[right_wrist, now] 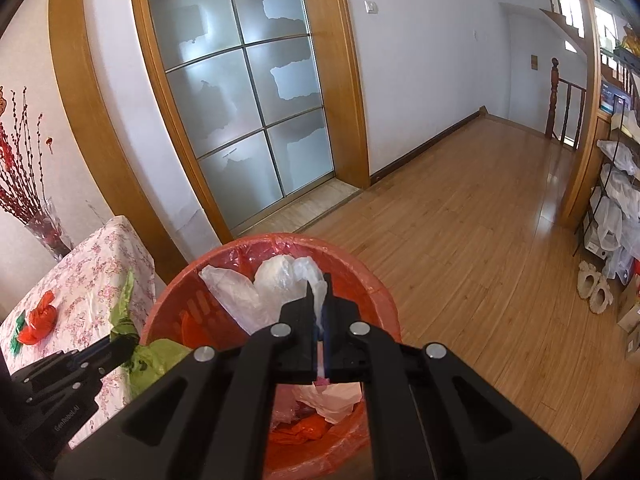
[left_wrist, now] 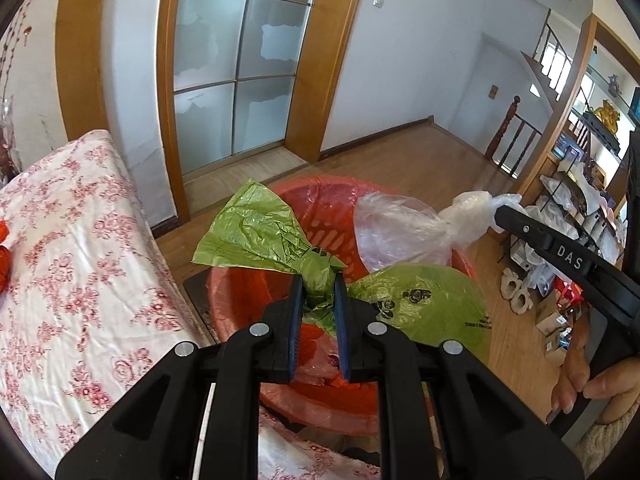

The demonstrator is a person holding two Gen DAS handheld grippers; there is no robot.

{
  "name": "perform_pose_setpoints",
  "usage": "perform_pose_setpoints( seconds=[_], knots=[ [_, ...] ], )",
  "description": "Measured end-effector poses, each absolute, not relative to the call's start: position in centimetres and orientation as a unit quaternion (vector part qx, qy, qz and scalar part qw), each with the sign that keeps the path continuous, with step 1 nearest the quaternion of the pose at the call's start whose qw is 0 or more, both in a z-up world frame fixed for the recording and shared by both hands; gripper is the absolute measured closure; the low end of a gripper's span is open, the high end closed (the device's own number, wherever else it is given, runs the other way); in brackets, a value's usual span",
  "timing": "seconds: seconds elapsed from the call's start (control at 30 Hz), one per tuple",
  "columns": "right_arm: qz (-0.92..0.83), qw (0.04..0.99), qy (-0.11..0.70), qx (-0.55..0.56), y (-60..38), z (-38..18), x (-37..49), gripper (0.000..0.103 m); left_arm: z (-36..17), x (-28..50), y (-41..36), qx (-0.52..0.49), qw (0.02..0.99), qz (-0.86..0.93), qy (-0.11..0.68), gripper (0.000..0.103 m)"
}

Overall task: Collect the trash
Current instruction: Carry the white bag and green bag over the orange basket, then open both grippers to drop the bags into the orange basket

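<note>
Left wrist view: left gripper nearly closed, blue-padded fingers pinching the knotted neck of a green plastic bag. Green film fanning out up-left beyond the fingertips and bulging again to their right. Directly under and beyond the fingers, a red bin lined with red plastic, red scraps lying inside. To the right of the fingers, the right gripper reaching in from the side, clamped on the twisted end of a clear plastic bag that hangs over the bin's far right rim. Lower right, a hand around that gripper's handle. Left of the fingers, a table under a floral cloth.

Right wrist view: right gripper fully closed, thin clear film squeezed between the fingers, the clear plastic bag puffed up just beyond and left of the fingertips, above the red bin. Below the fingers, white and red trash inside the bin. Left of the fingers, the left gripper holding the green plastic bag at the bin's near-left rim. Farther left, the table with a red bag lying on it. Right of the fingers, wooden floor.
</note>
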State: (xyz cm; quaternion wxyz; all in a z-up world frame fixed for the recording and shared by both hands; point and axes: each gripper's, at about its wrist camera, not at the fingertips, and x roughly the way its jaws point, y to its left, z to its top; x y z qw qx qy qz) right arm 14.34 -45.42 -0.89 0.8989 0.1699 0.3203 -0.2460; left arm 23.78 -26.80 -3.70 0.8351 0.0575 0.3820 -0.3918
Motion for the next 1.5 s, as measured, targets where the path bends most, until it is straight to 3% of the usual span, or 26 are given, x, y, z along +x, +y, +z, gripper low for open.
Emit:
perform_pose_setpoints(
  seconds=[0.43, 0.53, 0.57, 0.63, 0.7, 1.23, 1.5],
  knots=[
    [-0.241, 0.899, 0.317, 0.181, -46.2, -0.7, 14.6, 0.099, -4.7, 24.1, -28.2, 0.063, 0.82, -0.411, 0.393, 0.088],
    [-0.242, 0.896, 0.32, 0.189, -46.4, -1.1, 14.8, 0.09, -4.9, 24.3, -28.2, 0.059, 0.818, -0.41, 0.399, 0.085],
    [-0.239, 0.896, 0.322, 0.192, -46.5, -1.3, 14.9, 0.079, -5.0, 24.1, -28.2, 0.06, 0.818, -0.408, 0.4, 0.082],
    [-0.239, 0.896, 0.323, 0.191, -46.3, -1.5, 14.9, 0.07, -5.1, 24.3, -28.0, 0.059, 0.819, -0.404, 0.403, 0.076],
    [-0.239, 0.896, 0.325, 0.188, -46.2, -1.6, 14.9, 0.07, -5.1, 24.3, -27.7, 0.057, 0.82, -0.402, 0.404, 0.07],
    [-0.221, 0.899, 0.342, 0.163, -43.2, -1.7, 16.2, 0.07, -4.1, 26.3, -20.2, 0.041, 0.858, -0.329, 0.392, 0.069],
    [-0.176, 0.909, 0.354, 0.133, -37.7, -1.3, 18.8, 0.066, -3.2, 27.8, -12.4, 0.037, 0.886, -0.273, 0.373, 0.062]
  ],
)
